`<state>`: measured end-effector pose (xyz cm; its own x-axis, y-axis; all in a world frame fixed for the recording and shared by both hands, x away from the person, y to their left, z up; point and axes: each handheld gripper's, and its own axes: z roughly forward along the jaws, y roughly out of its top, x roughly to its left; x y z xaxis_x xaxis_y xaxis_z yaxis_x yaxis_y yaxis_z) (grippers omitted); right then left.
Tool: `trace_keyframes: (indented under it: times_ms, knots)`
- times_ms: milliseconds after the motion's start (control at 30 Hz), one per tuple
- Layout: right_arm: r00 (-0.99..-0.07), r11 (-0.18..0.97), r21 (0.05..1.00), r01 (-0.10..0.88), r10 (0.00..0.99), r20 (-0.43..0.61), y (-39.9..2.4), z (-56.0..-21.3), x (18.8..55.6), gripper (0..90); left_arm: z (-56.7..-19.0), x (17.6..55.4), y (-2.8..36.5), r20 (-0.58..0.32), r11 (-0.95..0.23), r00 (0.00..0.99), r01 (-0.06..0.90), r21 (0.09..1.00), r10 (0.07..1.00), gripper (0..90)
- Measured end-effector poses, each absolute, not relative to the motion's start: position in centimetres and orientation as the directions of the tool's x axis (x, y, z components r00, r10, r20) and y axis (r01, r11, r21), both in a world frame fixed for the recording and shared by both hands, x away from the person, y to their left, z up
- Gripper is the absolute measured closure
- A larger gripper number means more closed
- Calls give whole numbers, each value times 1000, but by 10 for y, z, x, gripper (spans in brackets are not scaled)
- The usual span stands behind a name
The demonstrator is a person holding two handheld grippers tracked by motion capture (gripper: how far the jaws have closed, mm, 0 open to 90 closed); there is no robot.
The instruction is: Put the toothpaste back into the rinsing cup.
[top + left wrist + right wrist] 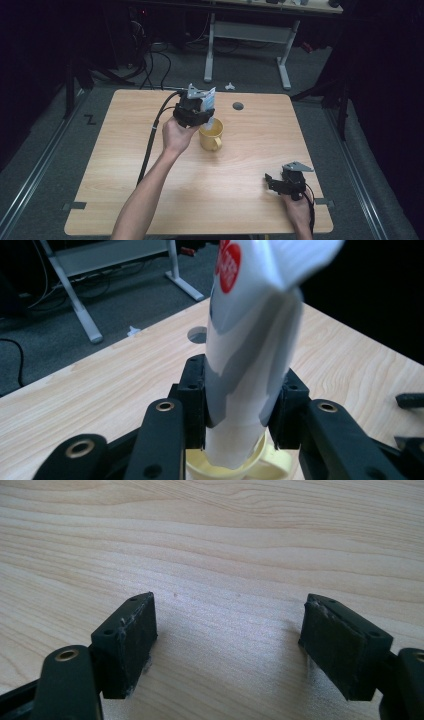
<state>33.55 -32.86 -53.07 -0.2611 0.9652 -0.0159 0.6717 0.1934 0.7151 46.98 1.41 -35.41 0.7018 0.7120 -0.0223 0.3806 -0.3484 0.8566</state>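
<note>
Left gripper (239,410) clamped on white tube (250,365), cap end down, tip inside yellow mug (211,134) near bench (240,165) centre. Red round logo near tube's upper end. Right gripper (227,645) low over bare wood at near right corner, jaws spread wide, holding nothing.

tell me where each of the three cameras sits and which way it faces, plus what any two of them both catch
High view: fixed above the person's side, facing forward and down on the wooden table; both forearms, left gripper and right gripper show.
Left gripper view: rides the left gripper, looking along its jaws clamped on a white tube above a yellow mug.
Right gripper view: rides the right gripper, looking down at bare tabletop between its parted jaws.
Shared: high and left gripper views both show tube, mug and the table's round hole.
</note>
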Motion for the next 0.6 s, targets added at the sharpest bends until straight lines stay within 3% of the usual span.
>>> trace_keyframes:
  times_ms: [600]
  knots:
    - [-261, 194, 715, 672, 965, -16, -329, -531, 335, 226, -367, 485, -2, -31, -347, 694, 398, 849, 720, 658]
